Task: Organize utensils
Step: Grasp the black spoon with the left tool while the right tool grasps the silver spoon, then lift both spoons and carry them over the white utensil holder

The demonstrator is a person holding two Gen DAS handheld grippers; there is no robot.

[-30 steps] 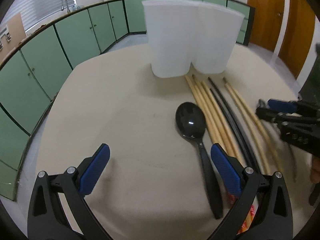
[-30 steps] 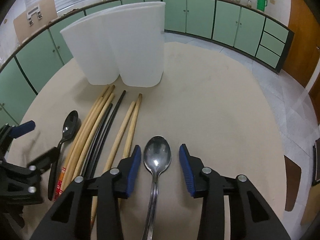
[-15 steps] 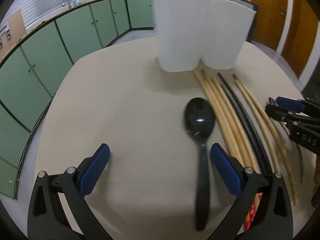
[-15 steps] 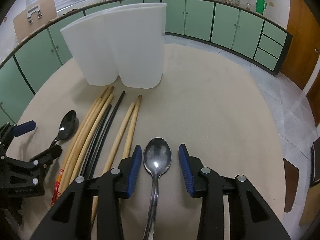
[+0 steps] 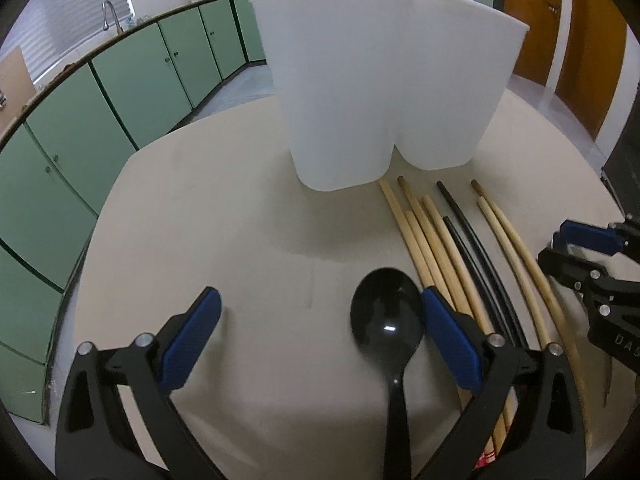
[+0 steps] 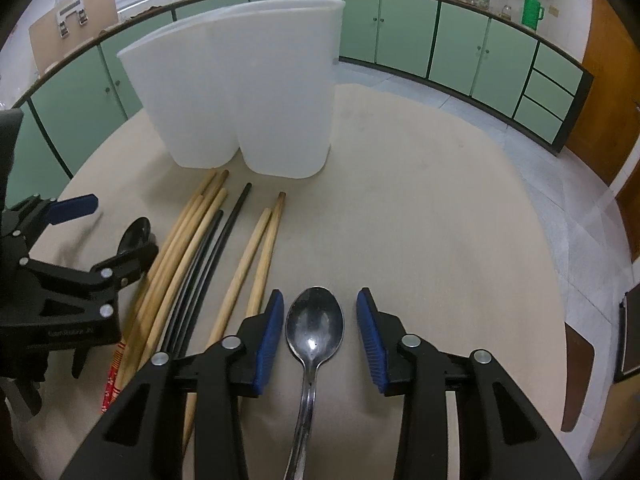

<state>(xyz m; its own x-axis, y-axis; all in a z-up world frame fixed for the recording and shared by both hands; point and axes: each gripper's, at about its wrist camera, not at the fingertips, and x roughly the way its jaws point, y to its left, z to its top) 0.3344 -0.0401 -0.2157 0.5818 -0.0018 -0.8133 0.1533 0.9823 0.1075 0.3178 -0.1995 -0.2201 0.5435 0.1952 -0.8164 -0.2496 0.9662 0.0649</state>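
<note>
Black spoon [image 5: 387, 322] inside released left tool [image 5: 320, 334]; steel spoon [image 6: 315, 326] between spread right tool [image 6: 320, 334] fingers

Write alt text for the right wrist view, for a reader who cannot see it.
The right gripper is open around the bowl of a metal spoon lying on a beige table. To its left lie wooden and black chopsticks, and beyond them a black spoon by the left gripper. A white two-compartment holder stands behind.
</note>
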